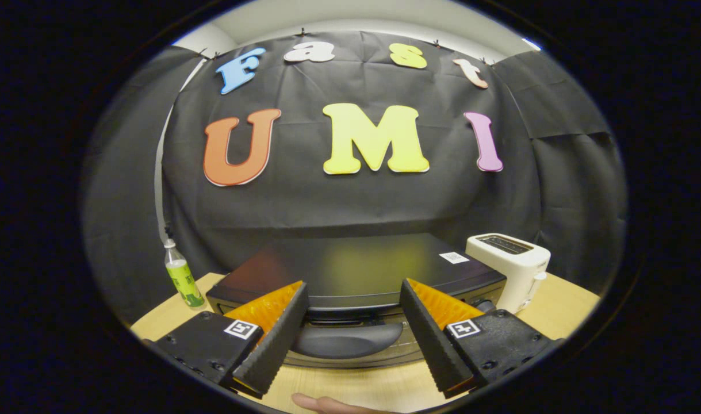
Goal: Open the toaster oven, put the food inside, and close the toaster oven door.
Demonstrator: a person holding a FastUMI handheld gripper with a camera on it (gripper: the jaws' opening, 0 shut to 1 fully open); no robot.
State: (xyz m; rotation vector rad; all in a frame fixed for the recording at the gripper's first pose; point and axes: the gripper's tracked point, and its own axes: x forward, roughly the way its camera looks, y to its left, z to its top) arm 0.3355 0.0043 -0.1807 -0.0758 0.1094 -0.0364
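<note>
A black toaster oven [362, 270] stands on the wooden table [557, 310] right in front of me, seen from a little above its flat top. Its door is up, and the dark curved door handle [347, 340] lies crosswise between my two fingers. My gripper [353, 296] is open, one finger [275, 339] on each side of the handle's ends, neither pressing on it. The inside of the oven is hidden, and I see no food.
A white pop-up toaster [514, 267] sits close against the oven's right side. A green-labelled bottle [182, 277] stands at the oven's left, near the cloth wall. Part of a person's hand [327, 404] shows at the table's near edge below the fingers.
</note>
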